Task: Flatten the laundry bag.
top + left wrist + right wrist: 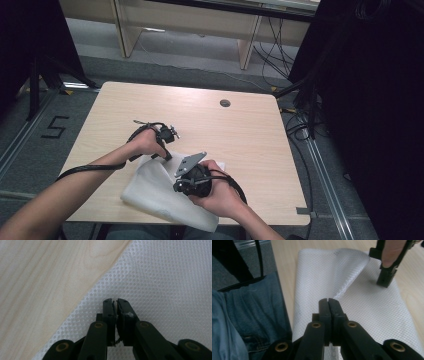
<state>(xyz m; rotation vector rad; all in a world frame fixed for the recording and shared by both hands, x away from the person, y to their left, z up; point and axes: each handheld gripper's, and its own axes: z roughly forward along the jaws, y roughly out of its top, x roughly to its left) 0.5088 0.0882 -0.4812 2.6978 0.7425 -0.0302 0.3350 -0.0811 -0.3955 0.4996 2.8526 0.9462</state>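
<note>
Left gripper [116, 302] is pinning the white mesh sheet [155, 192] near its far-left corner, jaws nearly closed, whether they're pinching mesh I can't tell; right gripper [328, 300], jaws fully closed with nothing visibly between them, is hovering over the fold. Sheet is lying at the table's [250, 150] near edge, overhanging slightly, so I'd be folding toward the far side, where there's open room.

A light wooden surface [250, 135] is seen, with a small round hole [225, 103] near its far edge. On the grey floor [30, 150] past the left edge, a black mark shaped like a 5 [55, 127] is painted. Black cables [272, 50] are hung beyond the far right corner, beside pale wooden furniture [190, 22]. Blue jeans [254, 305] are visible at the near edge.
</note>
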